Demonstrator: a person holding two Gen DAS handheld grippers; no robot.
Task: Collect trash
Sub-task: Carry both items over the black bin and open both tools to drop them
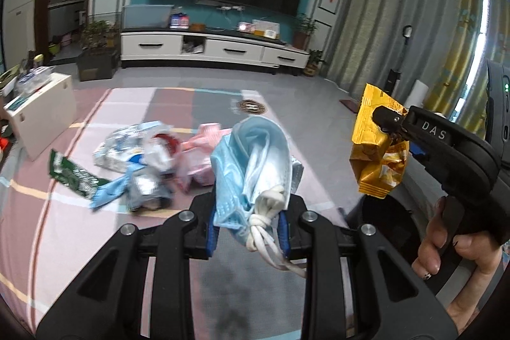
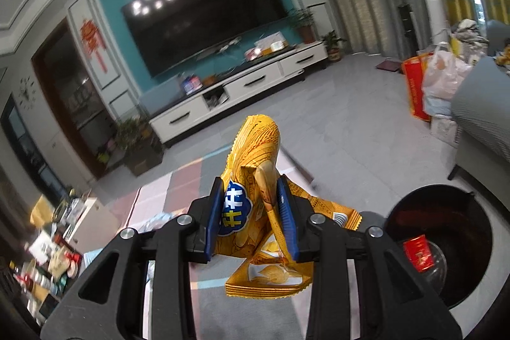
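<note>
My left gripper (image 1: 248,231) is shut on a crumpled light blue face mask (image 1: 251,168) with white ear loops, held above the checked cloth. My right gripper (image 2: 251,215) is shut on a crumpled yellow snack wrapper (image 2: 258,199); the wrapper also shows in the left wrist view (image 1: 377,148), to the right of the mask, with the right gripper (image 1: 387,120) clamped on it. A pile of trash (image 1: 149,158) lies on the cloth: silver and blue wrappers, a pink wrapper (image 1: 197,158), a green wrapper (image 1: 70,171). A black bin (image 2: 446,241) stands at lower right with a red packet (image 2: 419,252) inside.
A white box (image 1: 41,110) stands at the left edge of the cloth. A TV cabinet (image 1: 210,48) and potted plants line the far wall. A grey sofa (image 2: 484,117) and bags (image 2: 440,82) stand at the right. A cluttered table (image 2: 54,254) is at the left.
</note>
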